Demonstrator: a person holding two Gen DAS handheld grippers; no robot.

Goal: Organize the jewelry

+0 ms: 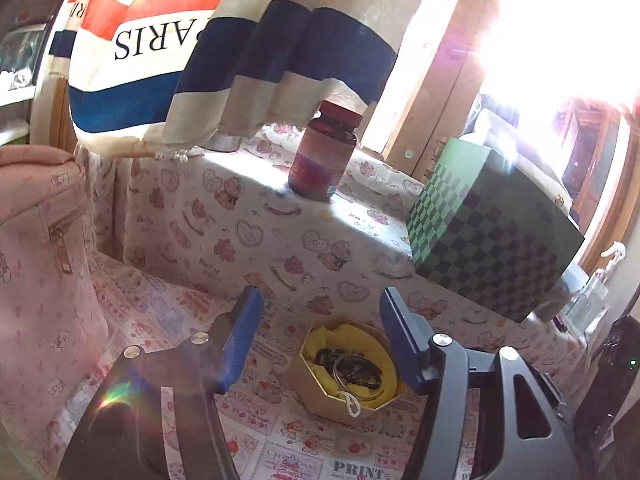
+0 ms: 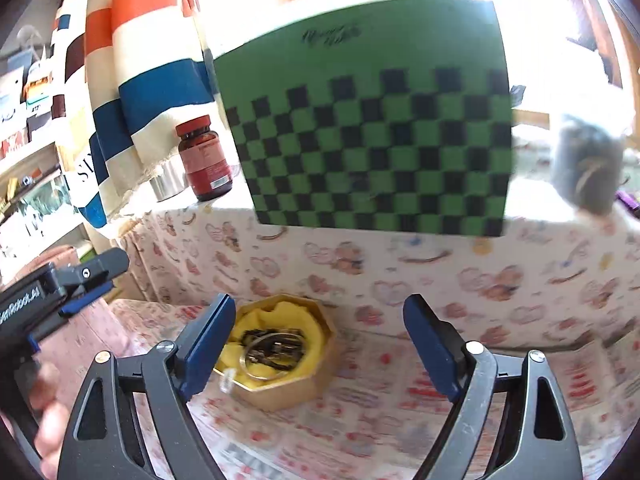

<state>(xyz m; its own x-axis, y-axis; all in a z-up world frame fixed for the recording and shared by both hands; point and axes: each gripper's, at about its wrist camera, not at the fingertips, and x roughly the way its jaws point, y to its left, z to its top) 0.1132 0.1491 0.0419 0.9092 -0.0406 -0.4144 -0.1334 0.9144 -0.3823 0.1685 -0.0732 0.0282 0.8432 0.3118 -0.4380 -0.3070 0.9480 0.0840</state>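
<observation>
A gold octagonal box (image 1: 320, 396) with a yellow lining stands open on the printed cloth. Inside lies a tangle of jewelry (image 1: 352, 364): dark chains and thin metal bangles. A white tag hangs over the box's front rim. My left gripper (image 1: 320, 320) is open, its blue pads on either side of the box in the picture and not touching it. In the right wrist view the same box (image 2: 288, 396) and jewelry (image 2: 276, 348) sit just behind my left pad. My right gripper (image 2: 320, 320) is open wide with nothing between its pads. The left gripper (image 2: 110, 276) shows at the left edge.
A raised ledge behind the box carries a green checkered box (image 2: 368, 120), a brown bottle with a red cap (image 2: 204, 160) and a metal tin (image 2: 168, 184). A striped cloth (image 1: 224, 52) hangs over the ledge. A pink bag (image 1: 40, 240) stands at the left. A hand (image 2: 48, 420) holds the left gripper.
</observation>
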